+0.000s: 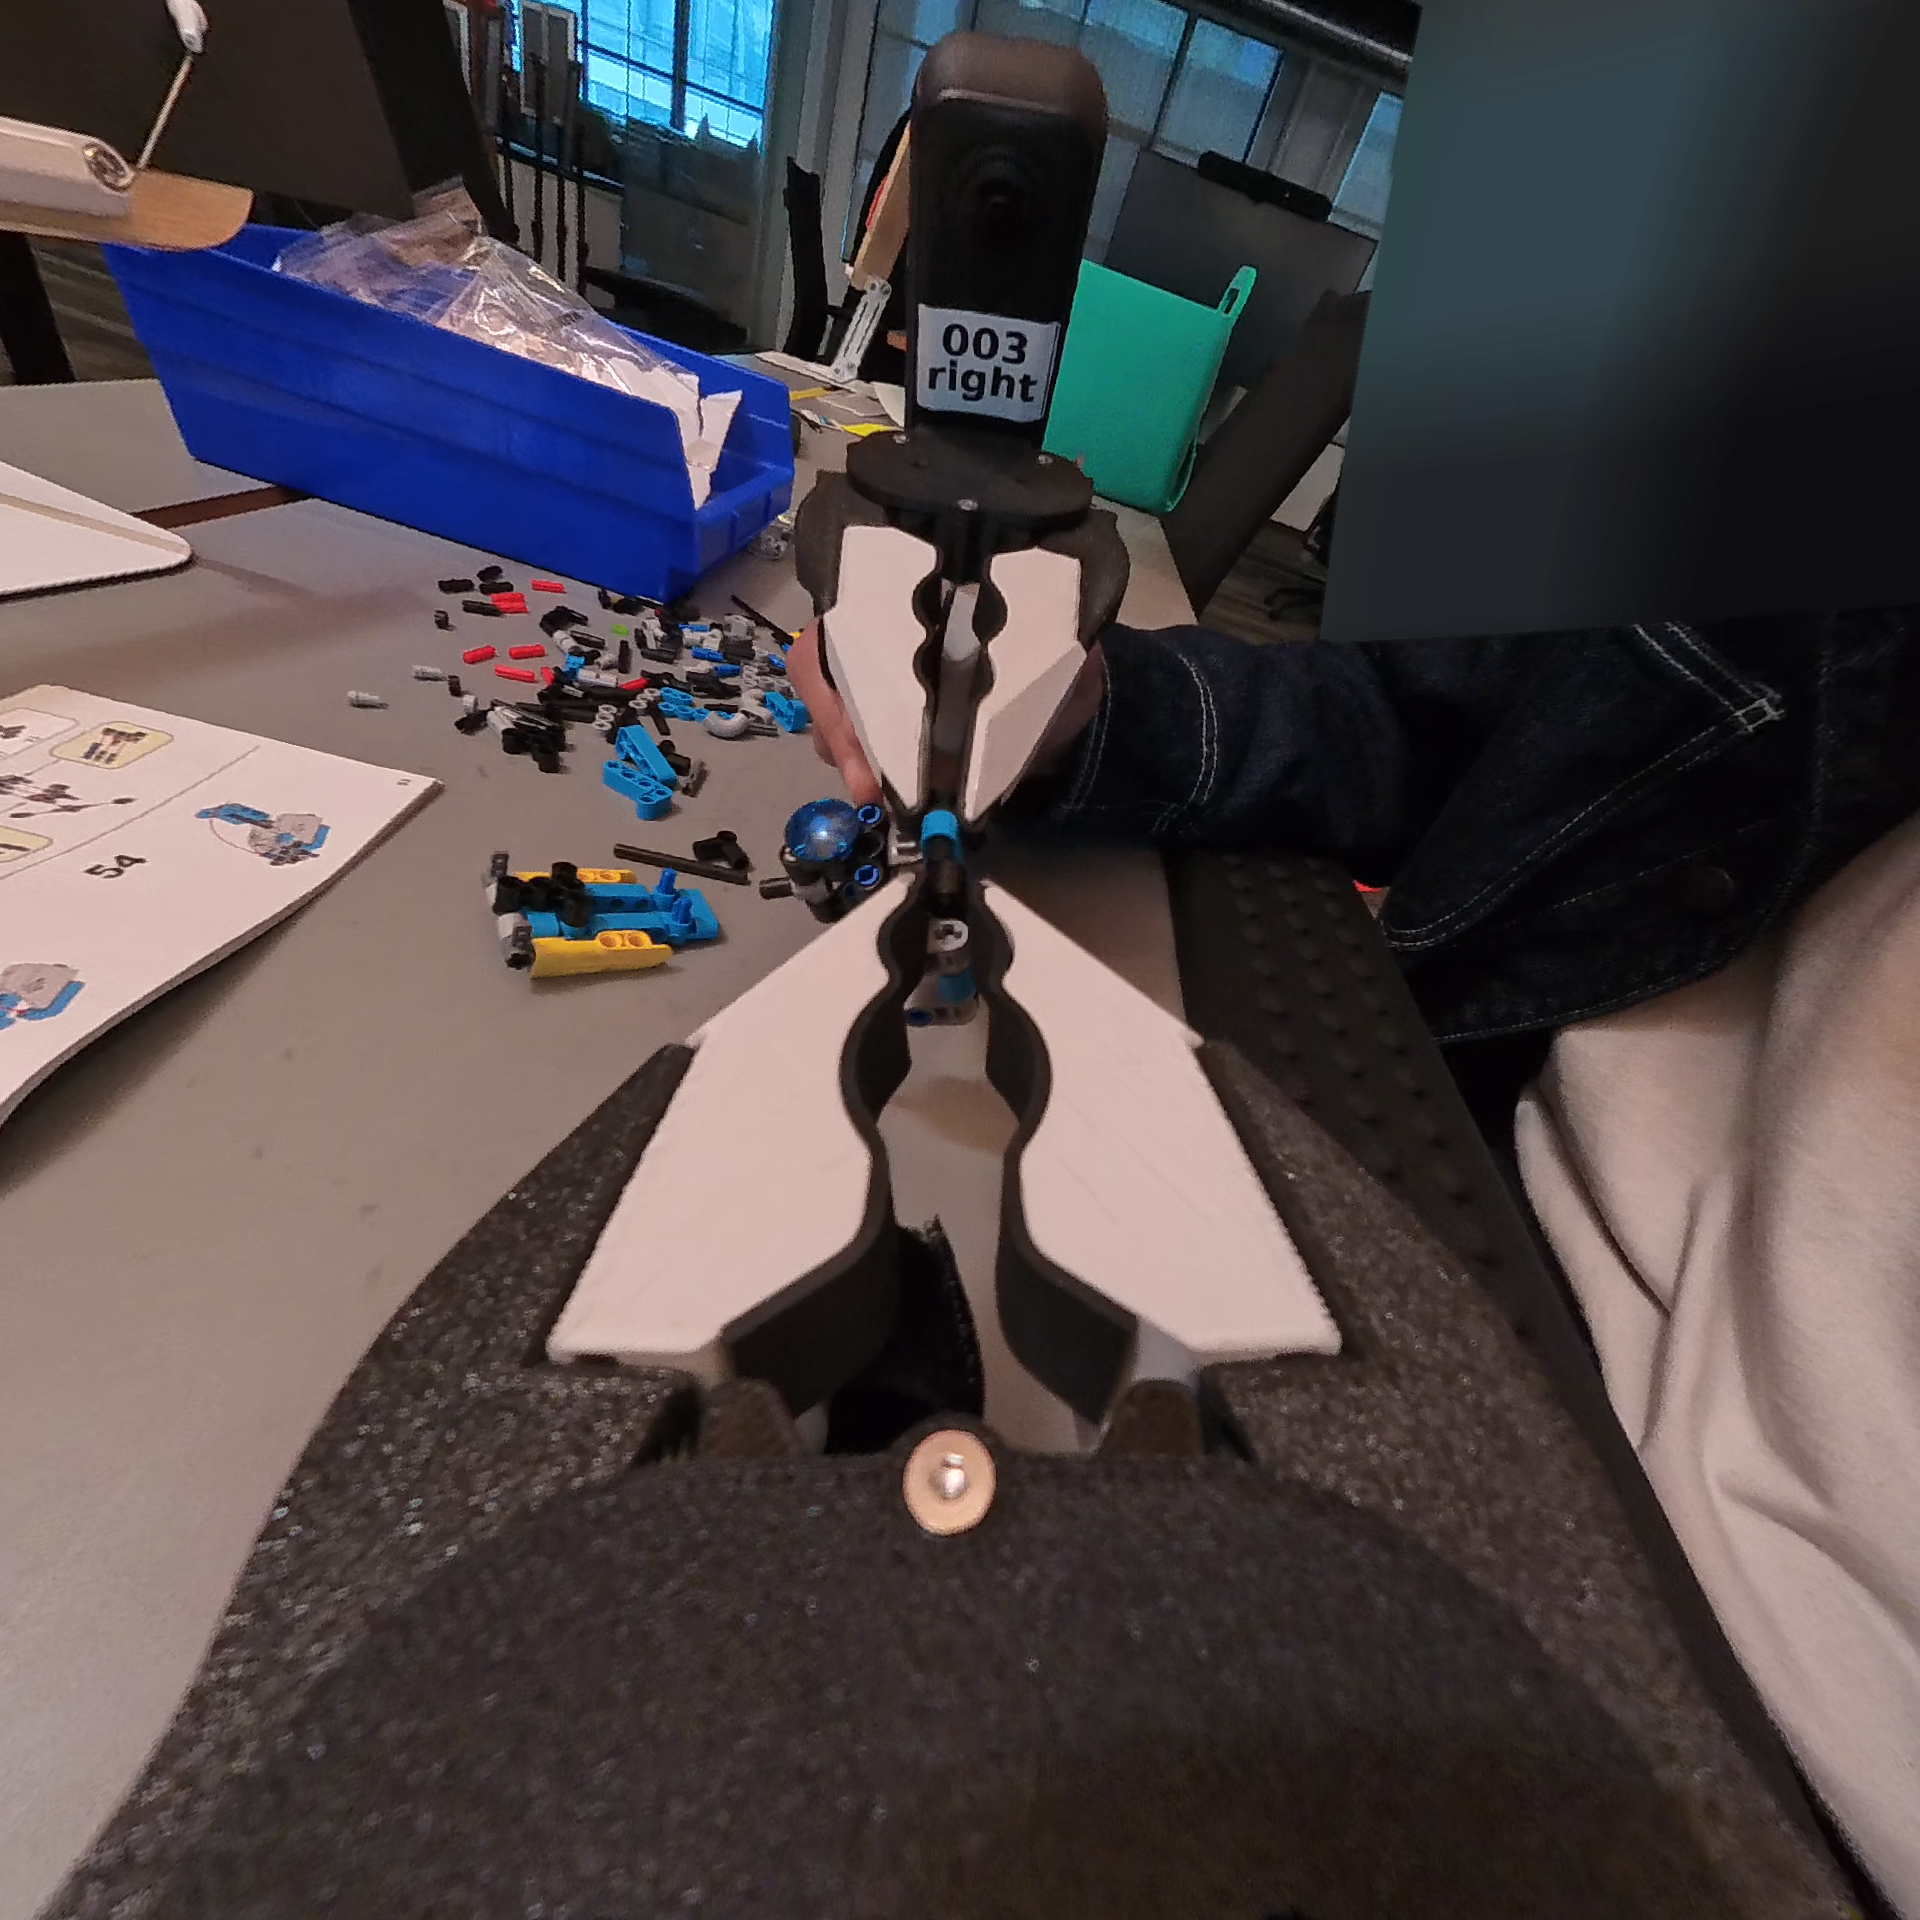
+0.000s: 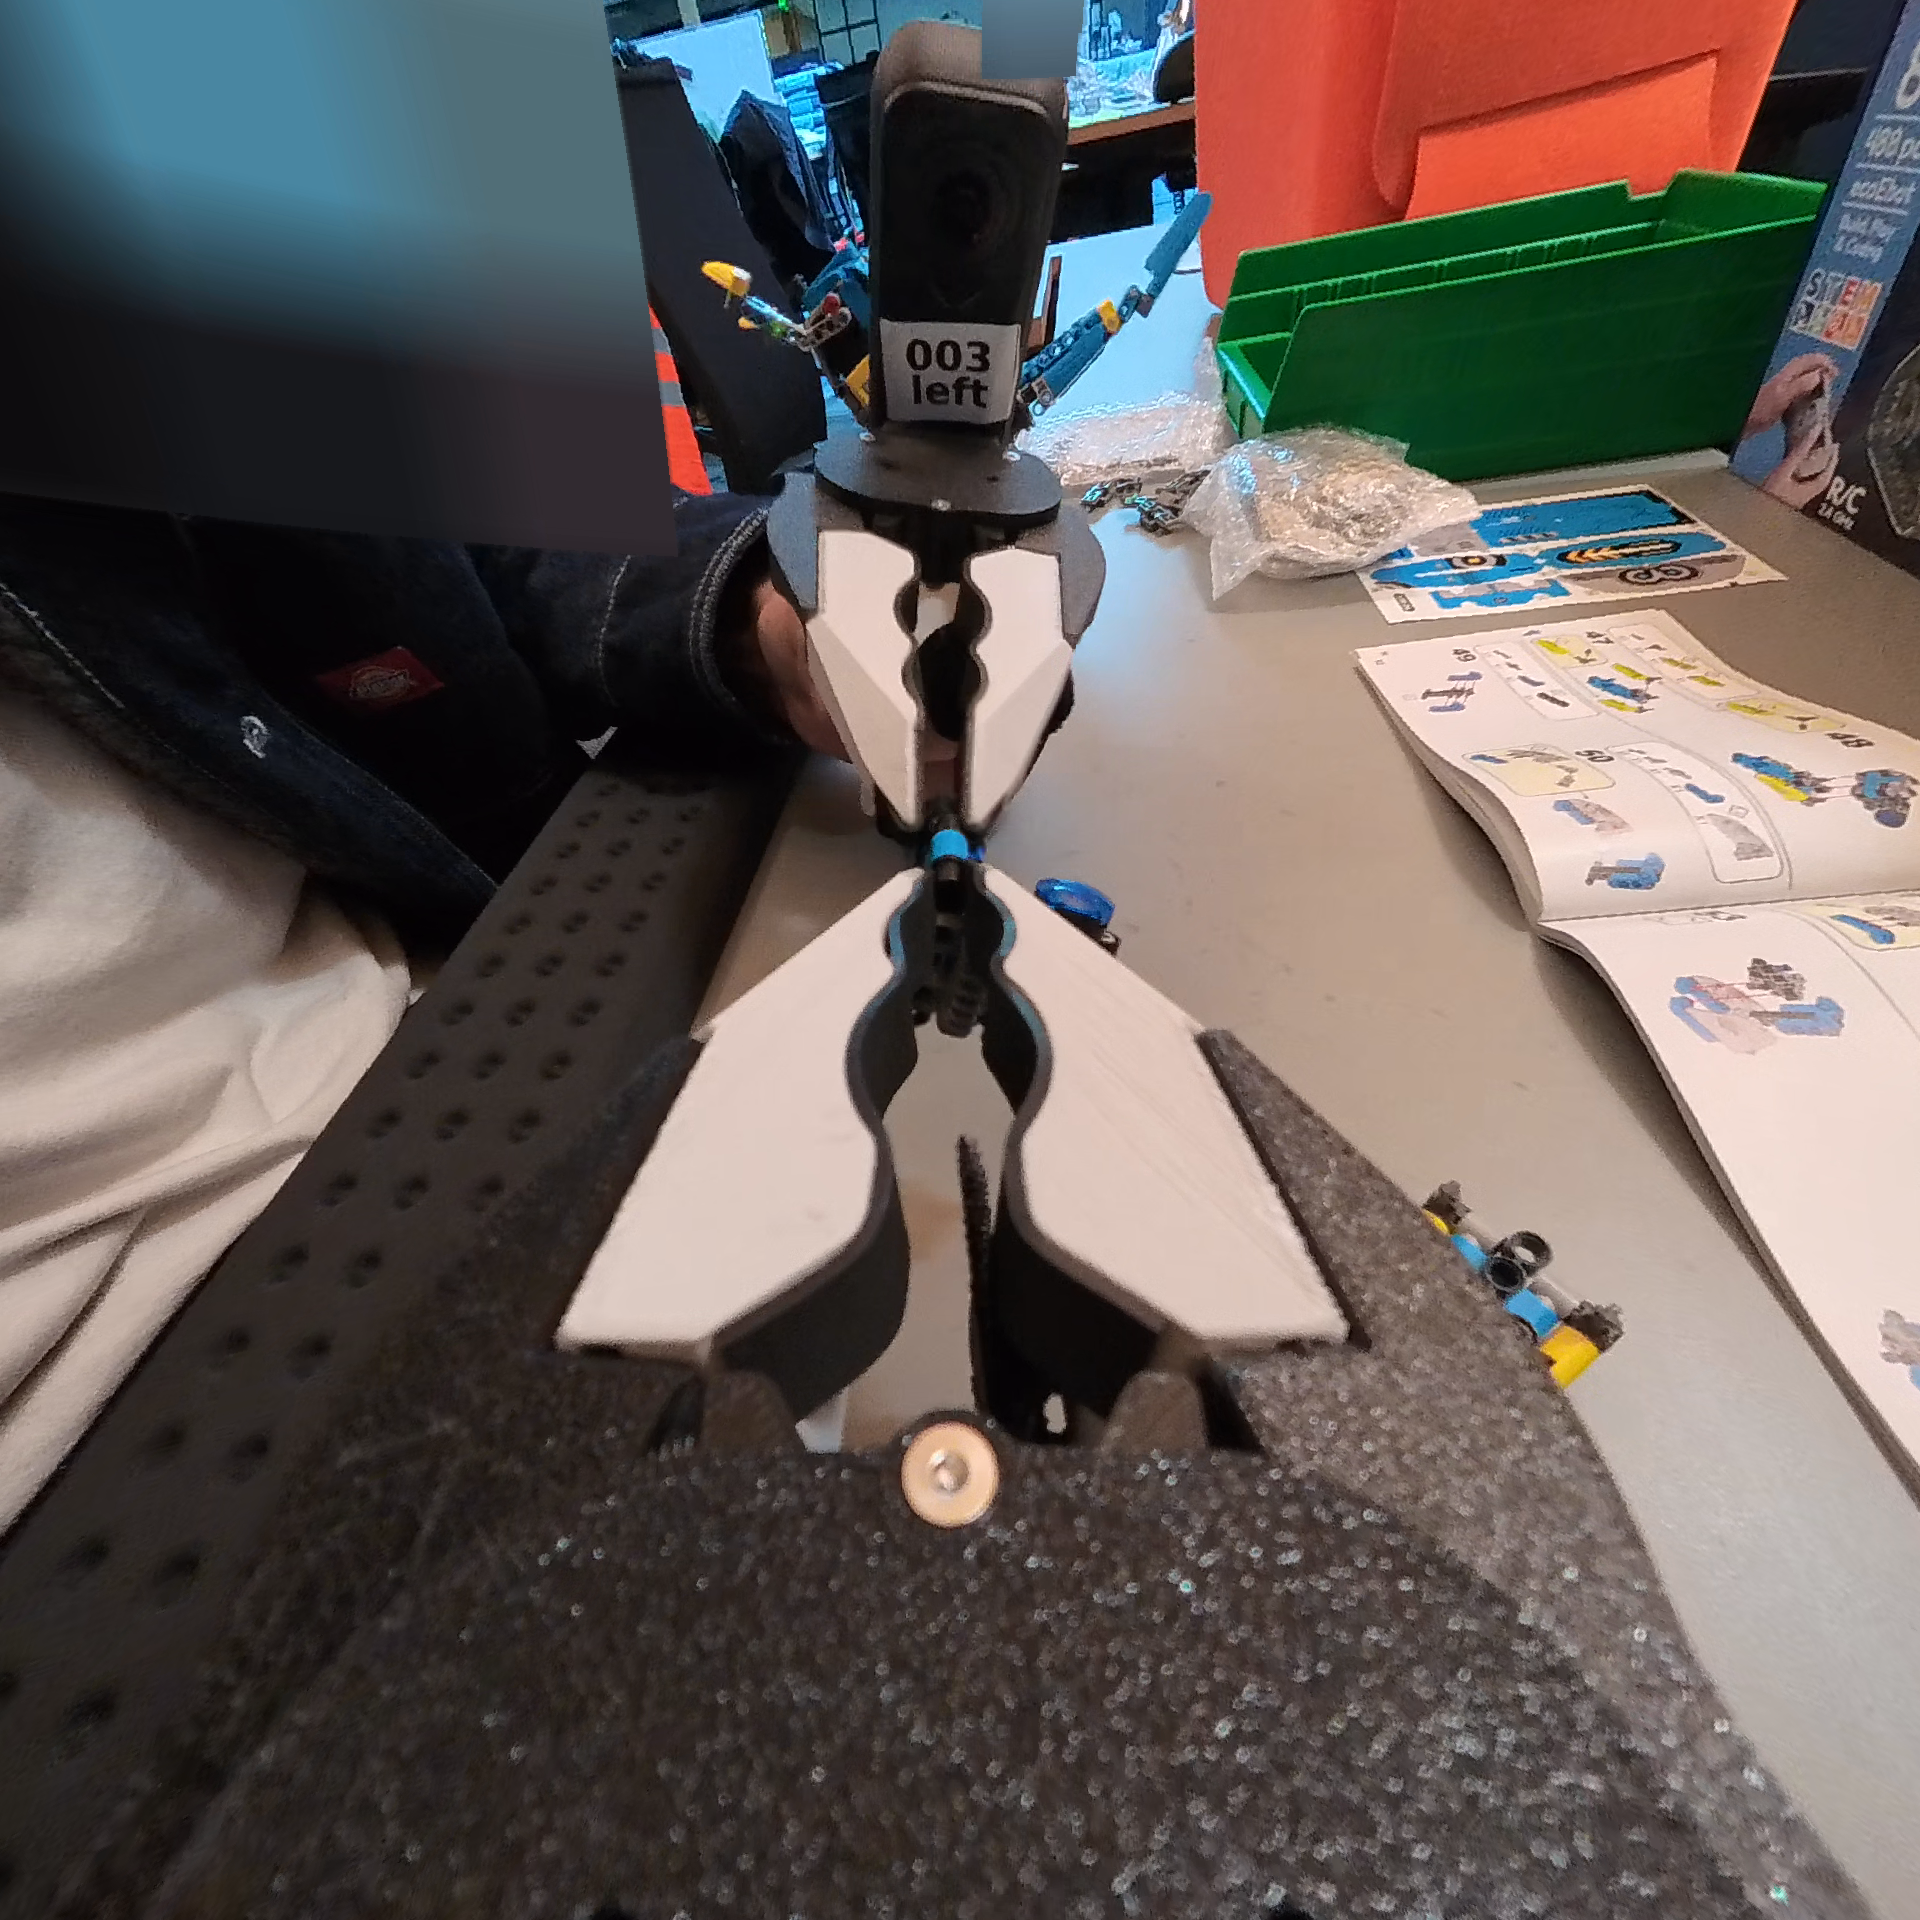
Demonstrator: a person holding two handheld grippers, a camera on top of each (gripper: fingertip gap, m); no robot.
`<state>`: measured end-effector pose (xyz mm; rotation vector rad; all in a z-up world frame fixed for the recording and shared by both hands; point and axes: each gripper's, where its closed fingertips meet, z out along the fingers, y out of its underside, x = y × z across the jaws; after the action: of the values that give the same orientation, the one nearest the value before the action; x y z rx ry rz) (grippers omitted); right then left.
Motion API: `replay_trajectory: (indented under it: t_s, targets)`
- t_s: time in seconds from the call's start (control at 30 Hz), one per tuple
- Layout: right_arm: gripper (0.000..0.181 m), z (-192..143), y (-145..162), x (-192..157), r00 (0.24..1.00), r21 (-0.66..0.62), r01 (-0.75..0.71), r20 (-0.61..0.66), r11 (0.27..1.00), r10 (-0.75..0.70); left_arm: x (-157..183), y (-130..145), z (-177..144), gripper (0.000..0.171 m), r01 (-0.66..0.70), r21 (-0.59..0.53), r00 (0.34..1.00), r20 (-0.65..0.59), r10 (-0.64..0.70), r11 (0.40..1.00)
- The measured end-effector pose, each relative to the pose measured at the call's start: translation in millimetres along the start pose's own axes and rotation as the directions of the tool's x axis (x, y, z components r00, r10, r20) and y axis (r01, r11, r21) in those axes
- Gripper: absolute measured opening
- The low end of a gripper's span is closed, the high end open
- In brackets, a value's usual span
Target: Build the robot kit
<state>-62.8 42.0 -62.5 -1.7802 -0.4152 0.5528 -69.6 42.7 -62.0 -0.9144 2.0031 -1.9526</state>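
Observation:
My two grippers face each other tip to tip above the grey table. My left gripper is shut on the grey-and-blue end of a small toy-brick assembly. My right gripper is shut on its black ribbed end. A blue sleeve shows in the small gap between the two sets of tips, also in the right wrist view. A blue dome on a black cluster sits just beside the tips; whether it is joined to the assembly is unclear. The far gripper looks shut in each view.
Loose pieces, a yellow-and-blue sub-build, a blue bin and an open booklet lie left. In the right wrist view: green bin, plastic bag, sticker sheet, booklet, small sub-build. A perforated black strip edges the table. Only a small space, under 4 cm, lies between the two pairs of fingers.

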Motion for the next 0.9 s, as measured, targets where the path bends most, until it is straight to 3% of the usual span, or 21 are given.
replay_trajectory:
  t_s: [0.2, 0.33, 0.43, 0.67, 0.9]
  targets:
    - [0.005, 1.9, 5.7, 0.3, 1.0, -0.045, 0.014, -0.013, 0.999, -0.014, -2.7, 4.3, 1.2, 0.005, 0.014, -0.024, 1.0, 0.012, -0.014, 1.0]
    - [0.005, 2.4, 9.9, -1.9, 1.0, -0.09, 0.007, -0.006, 0.996, -0.007, -0.4, 8.7, 2.5, 0.005, -0.048, -0.06, 0.998, 0.024, 0.05, 0.997]
    - [0.004, 3.4, 23.3, -4.0, 1.0, -0.165, -0.017, 0.018, 0.986, 0.021, -0.1, 23.9, 7.5, 0.004, -0.12, -0.154, 0.991, 0.045, 0.128, 0.981]
    - [0.004, 6.3, 41.3, -8.5, 0.996, -0.238, -0.056, 0.058, 0.97, 0.072, 2.6, 43.7, 12.5, 0.004, -0.156, -0.258, 0.986, 0.019, 0.166, 0.953]
    - [0.006, 6.8, 45.2, -4.3, 0.991, -0.208, -0.097, 0.073, 0.973, 0.114, -2.2, 50.3, 10.8, 0.006, -0.163, -0.309, 0.983, 0.026, 0.179, 0.937]
